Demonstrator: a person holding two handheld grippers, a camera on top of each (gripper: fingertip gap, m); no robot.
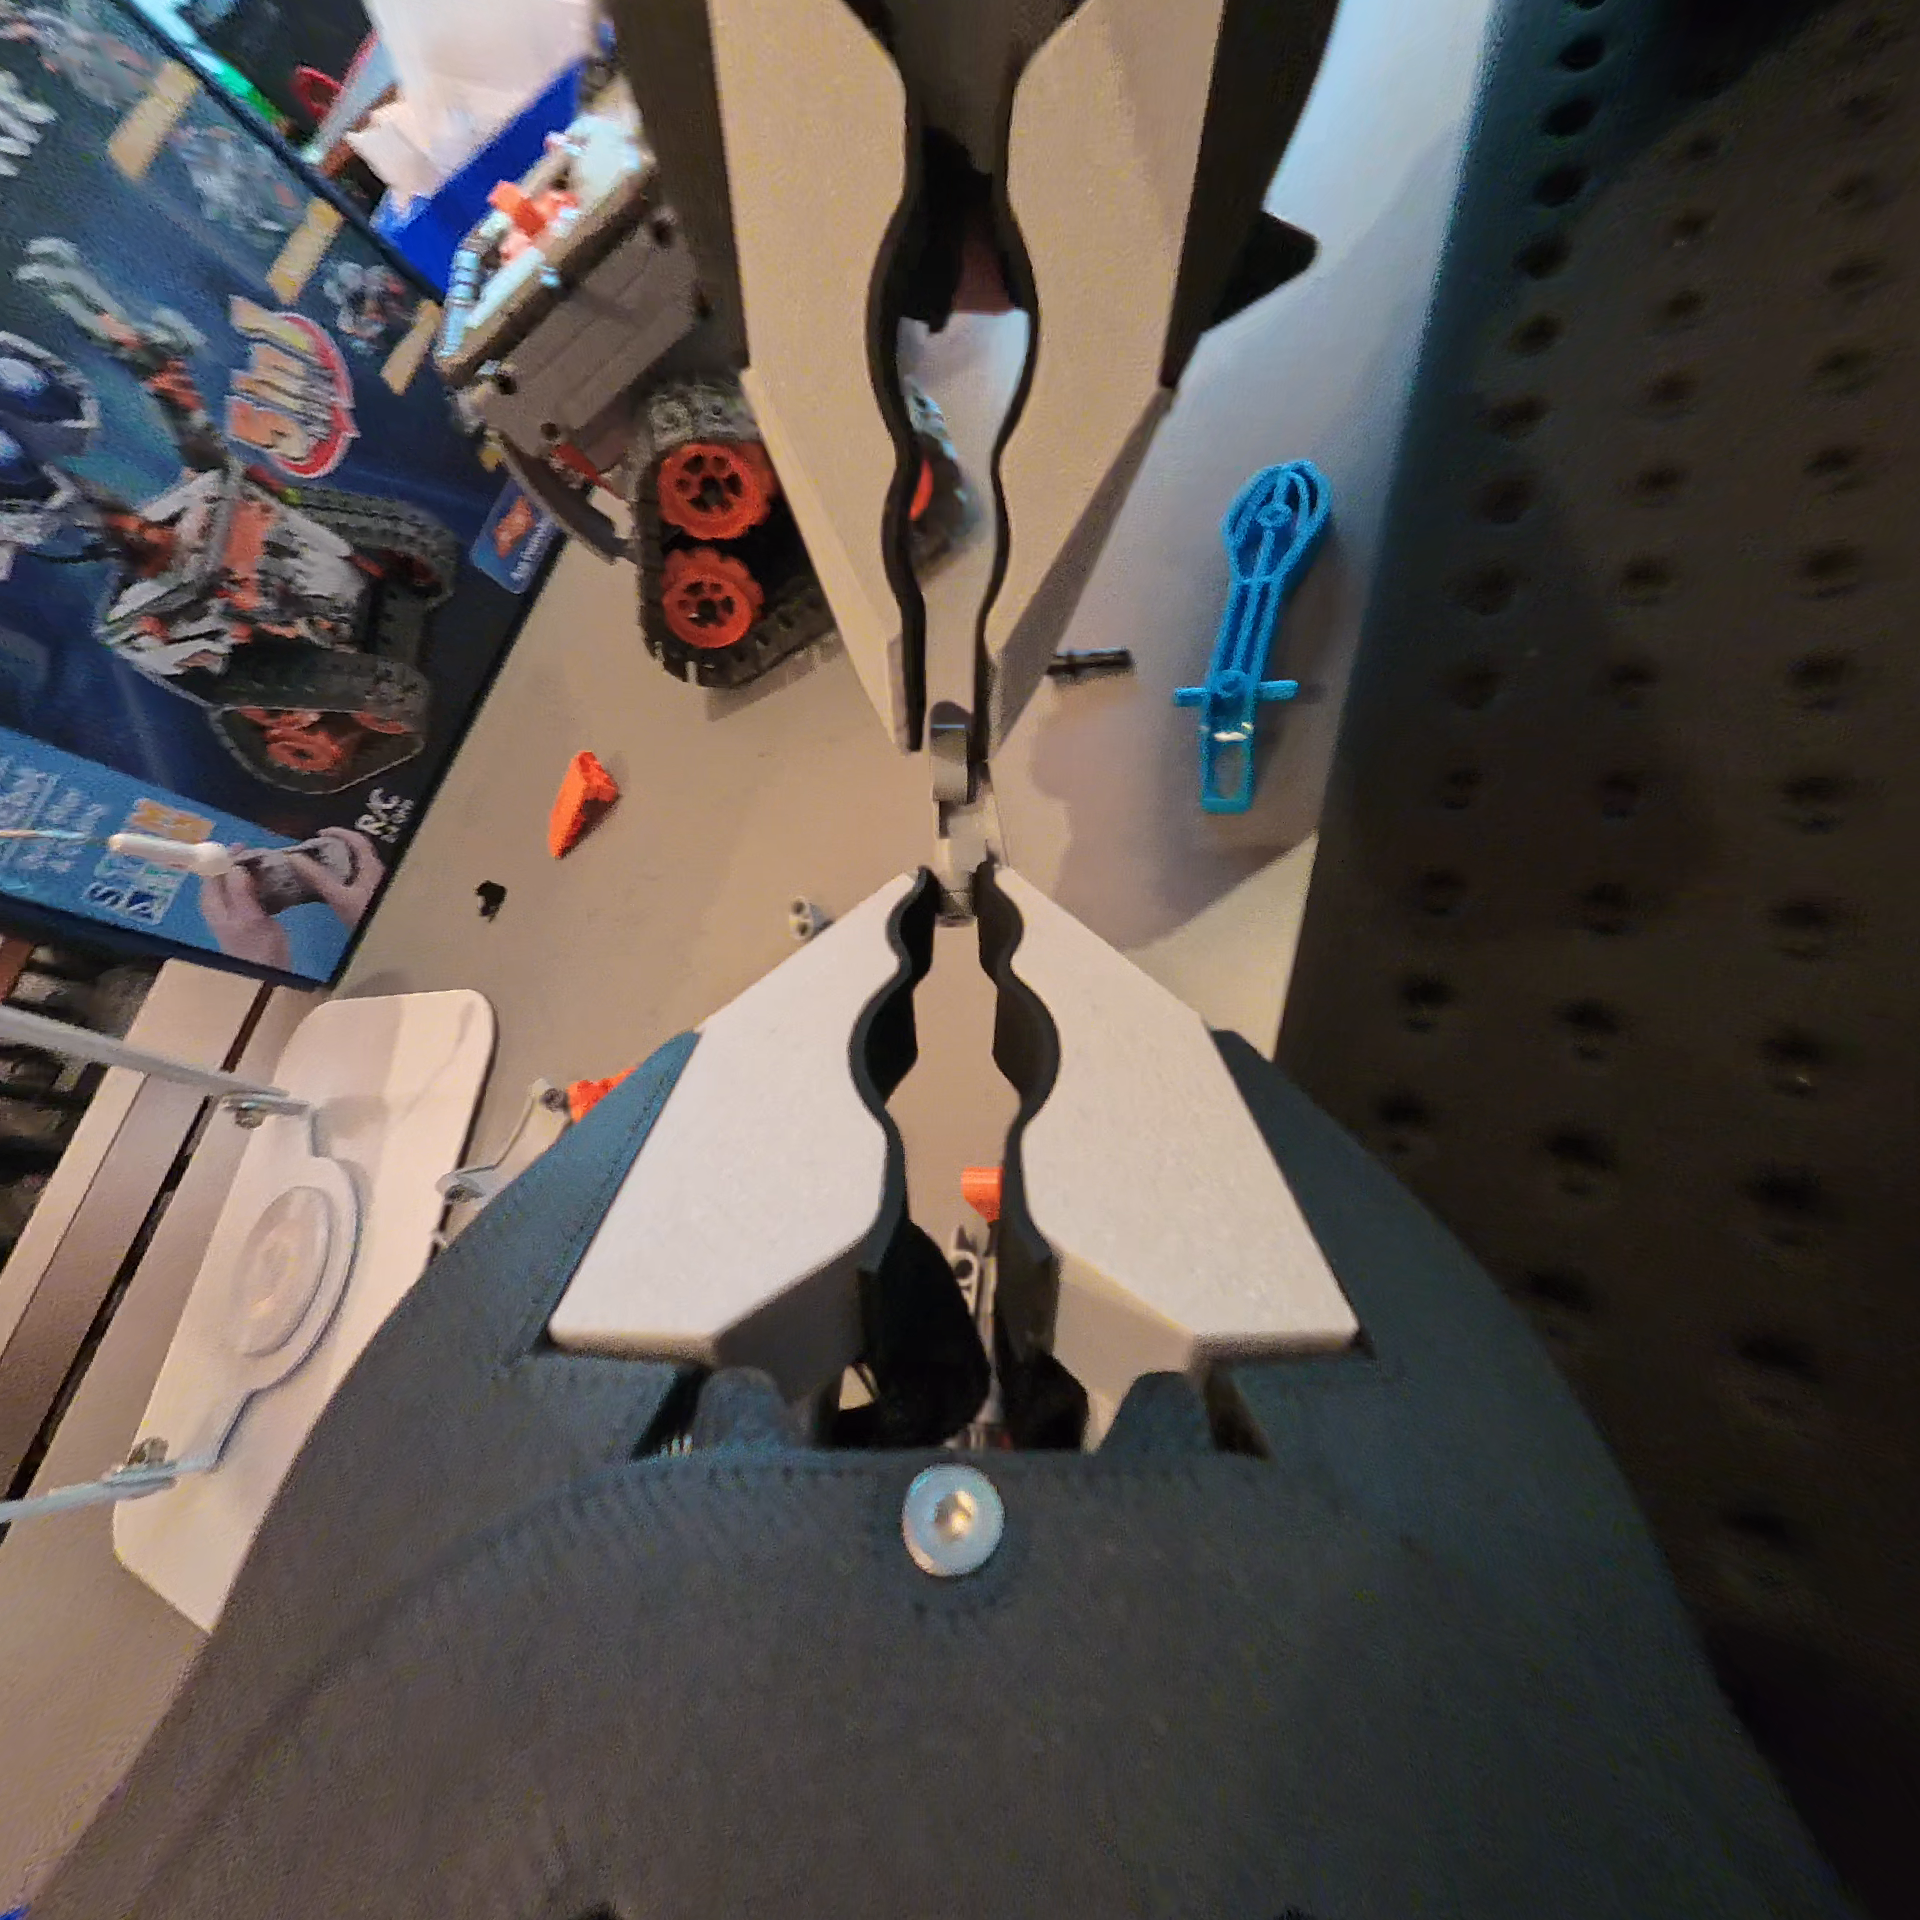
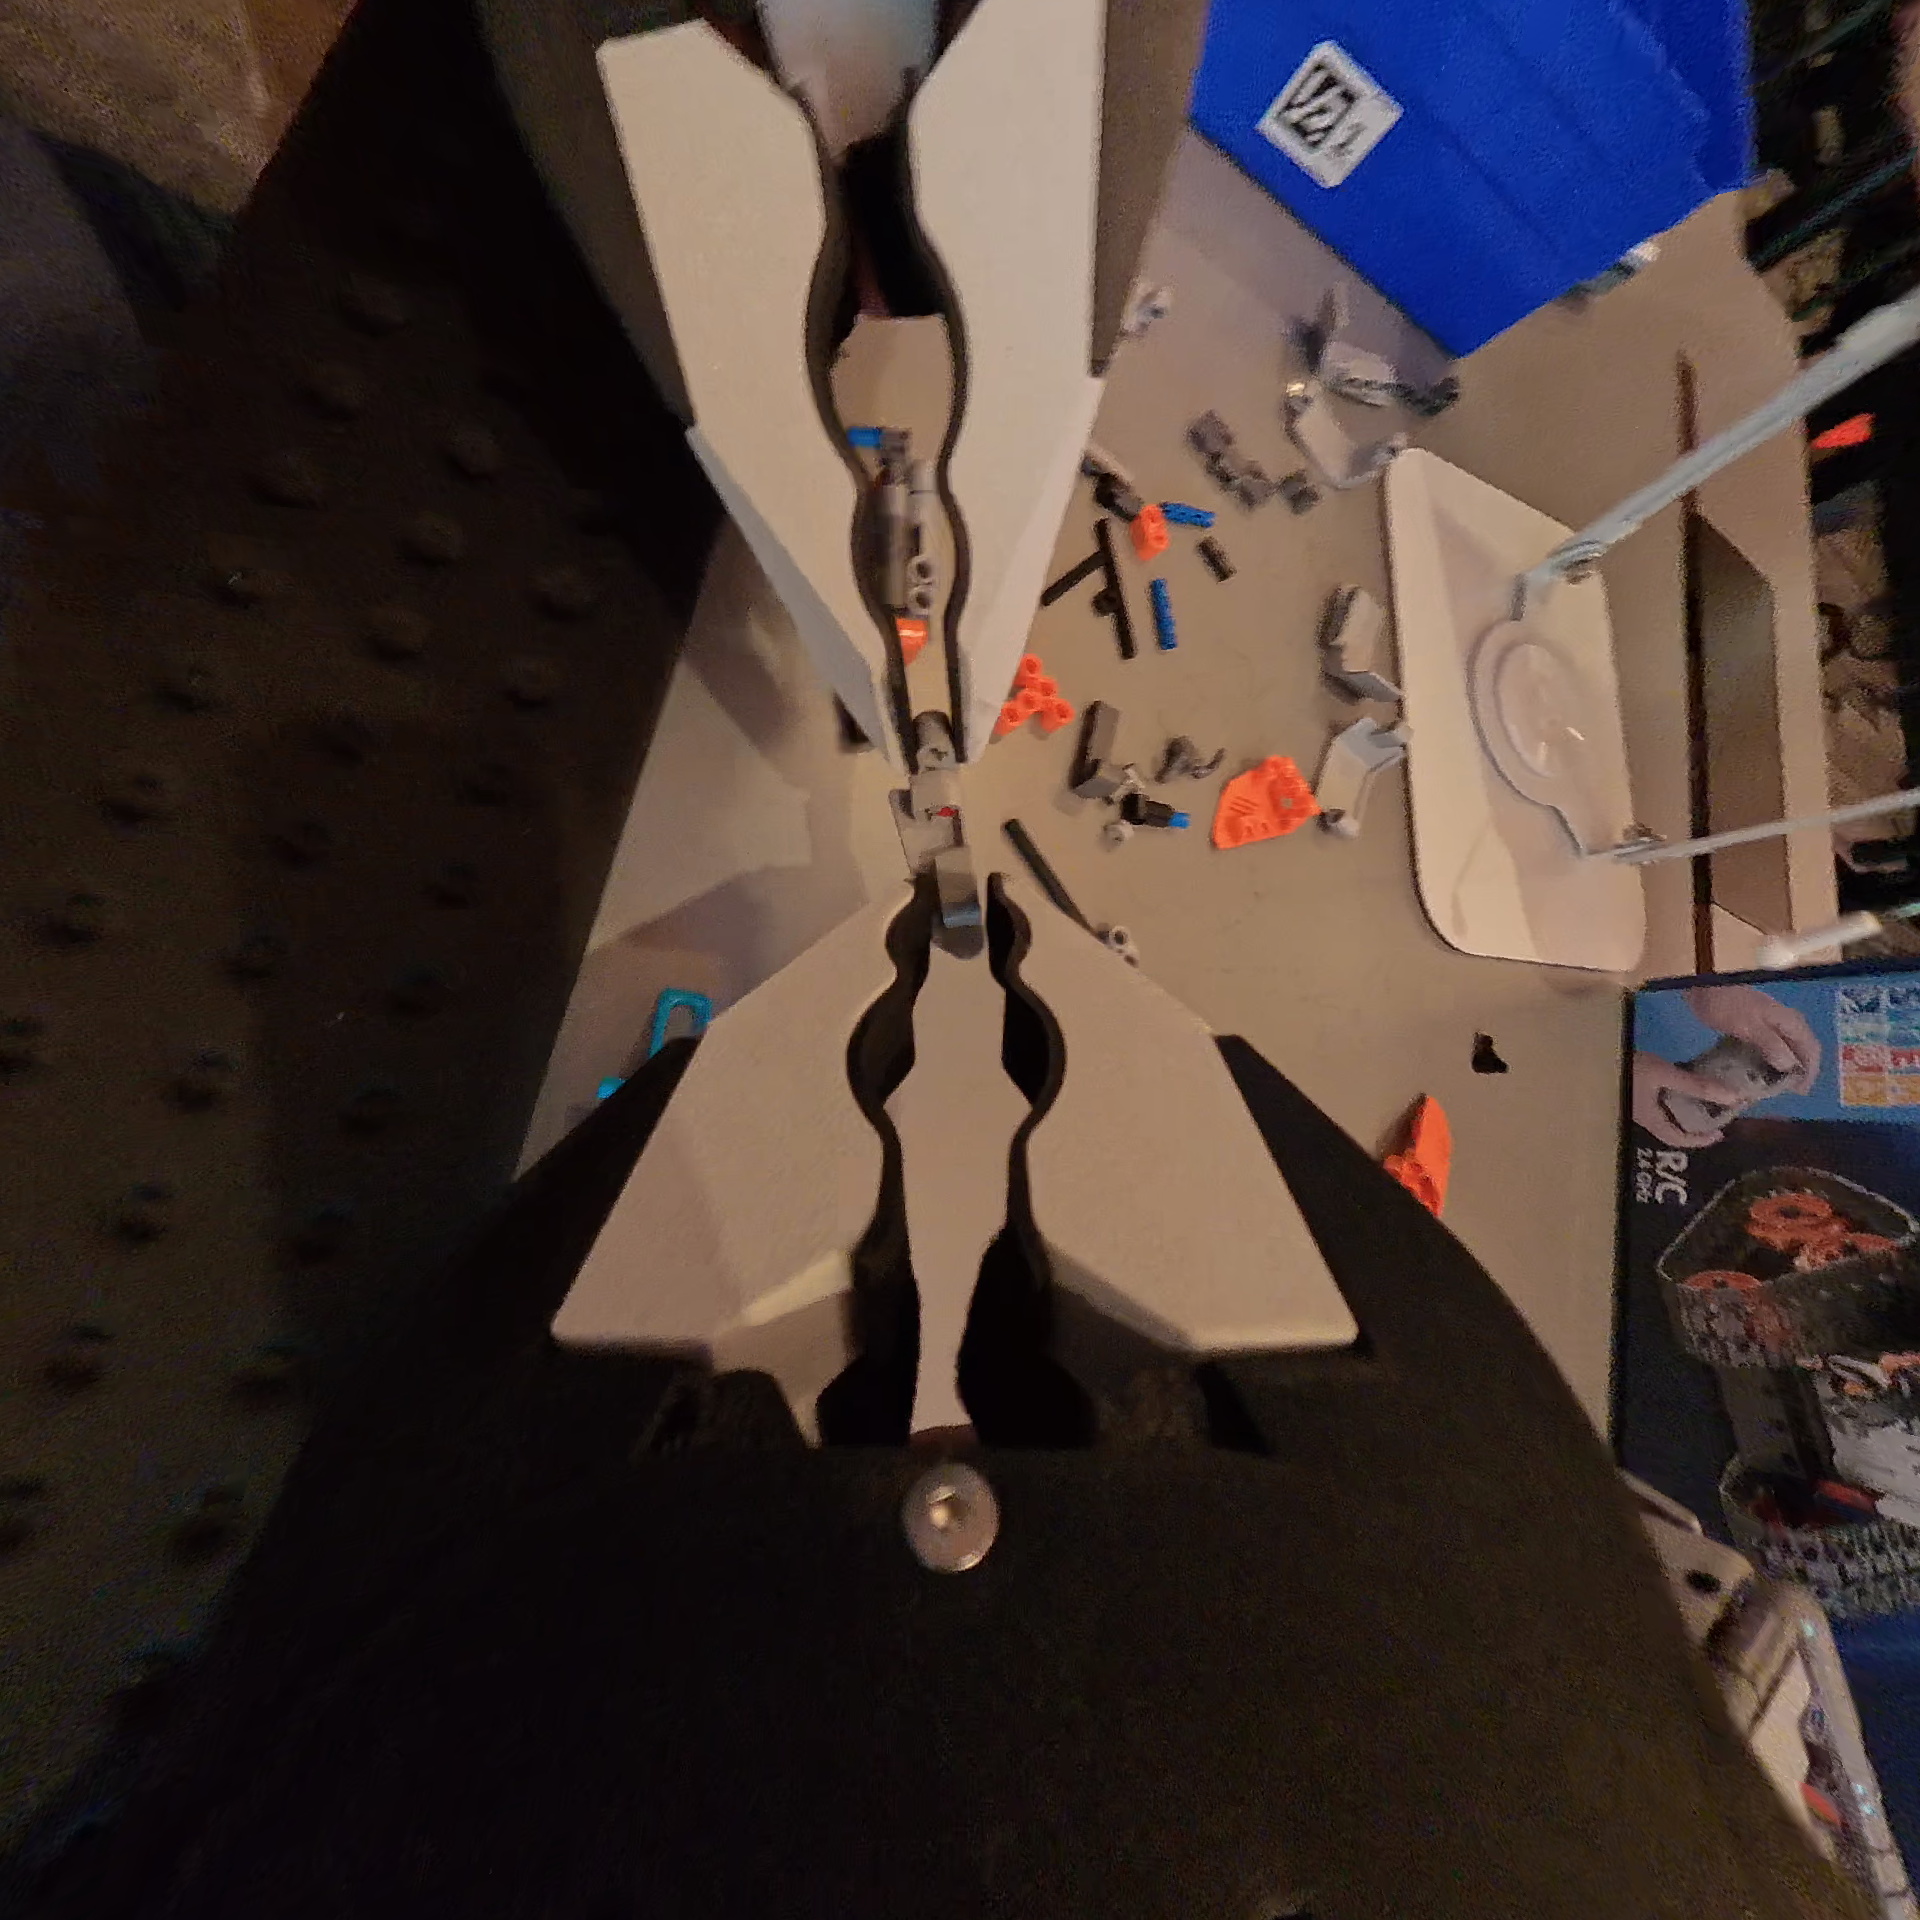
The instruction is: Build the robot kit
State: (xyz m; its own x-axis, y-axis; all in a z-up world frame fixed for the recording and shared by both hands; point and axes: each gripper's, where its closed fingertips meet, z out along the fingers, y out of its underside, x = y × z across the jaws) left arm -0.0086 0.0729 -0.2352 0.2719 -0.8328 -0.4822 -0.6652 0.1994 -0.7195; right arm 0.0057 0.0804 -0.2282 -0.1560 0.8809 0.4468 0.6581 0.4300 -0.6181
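Observation:
My left gripper [image 1: 956, 885] and right gripper [image 2: 956, 896] meet tip to tip above the table. The left is shut on a small light grey building piece [image 1: 962, 840]. The right is shut on a darker grey piece [image 2: 958, 902]. The two pieces touch end to end between the tips; I cannot tell whether they are joined. In the left wrist view the right gripper [image 1: 951, 732] comes down from the top. In the right wrist view the left gripper [image 2: 928, 758] does the same, holding the light grey piece [image 2: 925, 808].
A tracked model vehicle with orange wheels [image 1: 717, 520] stands beside its picture box [image 1: 208, 520]. A blue tool [image 1: 1262, 623], an orange piece [image 1: 582, 800] and several loose pieces [image 2: 1143, 623] lie on the table. A blue bin [image 2: 1475, 156], a white tray [image 2: 1507, 727] and a dark perforated surface [image 1: 1610, 831] border it.

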